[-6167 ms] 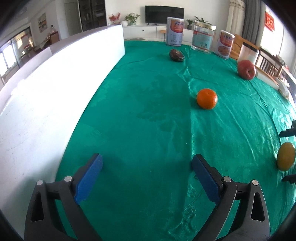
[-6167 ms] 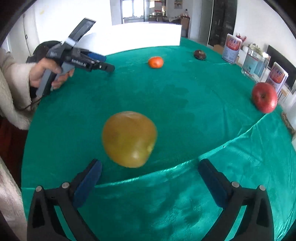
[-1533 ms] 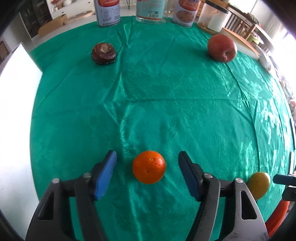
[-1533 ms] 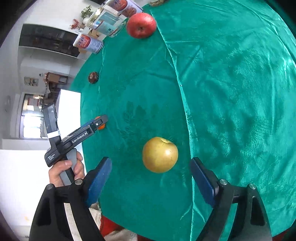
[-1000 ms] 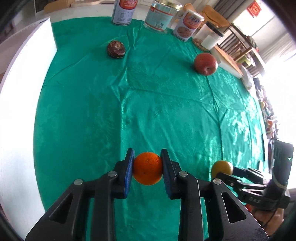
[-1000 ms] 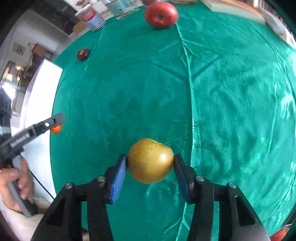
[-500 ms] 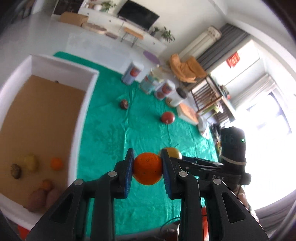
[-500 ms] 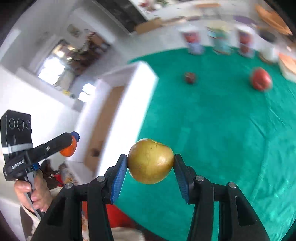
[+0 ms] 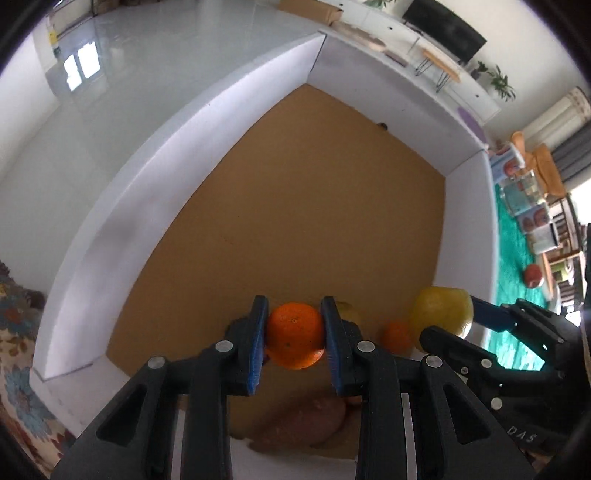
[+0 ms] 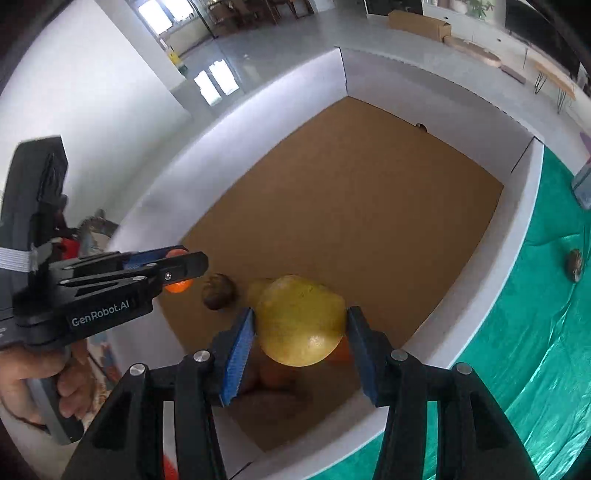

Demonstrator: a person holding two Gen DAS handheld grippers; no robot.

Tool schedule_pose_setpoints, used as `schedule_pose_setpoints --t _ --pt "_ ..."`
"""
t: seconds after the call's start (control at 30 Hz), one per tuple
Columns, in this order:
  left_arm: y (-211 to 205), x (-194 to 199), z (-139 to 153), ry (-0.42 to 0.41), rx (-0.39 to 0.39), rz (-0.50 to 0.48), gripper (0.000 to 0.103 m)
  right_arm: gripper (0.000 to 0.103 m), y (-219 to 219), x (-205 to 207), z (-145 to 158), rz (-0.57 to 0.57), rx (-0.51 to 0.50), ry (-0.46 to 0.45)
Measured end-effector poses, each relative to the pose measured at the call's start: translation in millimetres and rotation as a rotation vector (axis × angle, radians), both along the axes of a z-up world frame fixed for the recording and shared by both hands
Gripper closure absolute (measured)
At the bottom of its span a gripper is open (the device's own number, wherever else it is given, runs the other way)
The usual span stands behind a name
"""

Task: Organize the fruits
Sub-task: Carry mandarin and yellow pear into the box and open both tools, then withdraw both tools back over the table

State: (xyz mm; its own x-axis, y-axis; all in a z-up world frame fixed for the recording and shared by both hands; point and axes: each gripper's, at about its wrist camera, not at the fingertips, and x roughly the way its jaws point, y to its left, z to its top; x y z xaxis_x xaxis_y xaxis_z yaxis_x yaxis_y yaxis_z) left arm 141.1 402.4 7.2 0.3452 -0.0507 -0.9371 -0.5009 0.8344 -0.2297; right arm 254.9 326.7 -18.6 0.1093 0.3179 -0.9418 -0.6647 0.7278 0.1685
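Both grippers (image 9: 294, 341) (image 10: 299, 341) now over box (image 9: 229, 88), fruits held

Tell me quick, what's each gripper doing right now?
Left gripper: closed on the orange.
Right gripper: closed on the yellow apple.

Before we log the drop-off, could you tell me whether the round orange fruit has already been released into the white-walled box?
No, the orange fruit is clamped in the left gripper above the box.

Home living rm: TV (image 9: 443, 24), houseplant (image 9: 496, 79), curtains (image 9: 576, 155)
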Motion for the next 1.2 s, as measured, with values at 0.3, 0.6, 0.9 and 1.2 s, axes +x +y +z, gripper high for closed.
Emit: schedule_pose_setpoints --t 0.3,0.6,0.9,1.2 --pt "-1.2 28.9 -35.0 0.093 0.052 0.030 0.056 0.046 4.8 28.3 -20.5 -0.039 -0.055 -0.028" --pt "-53.7 -32.3 57.1 -0.205 0.193 0.028 0.010 0.007 -88.9 -15.0 68.3 -0.090 0.165 -0.267" --pt "-276.6 -82.0 47.3 -0.419 0.106 -0.368 0.006 0.000 -352.3 -109.4 -9.6 -0.470 0.058 -0.493" --pt "-401.9 -35.6 -65.6 -0.296 0.154 -0.576 0.007 0.000 -482.4 -142.9 -52.7 -0.793 -0.069 -0.512"
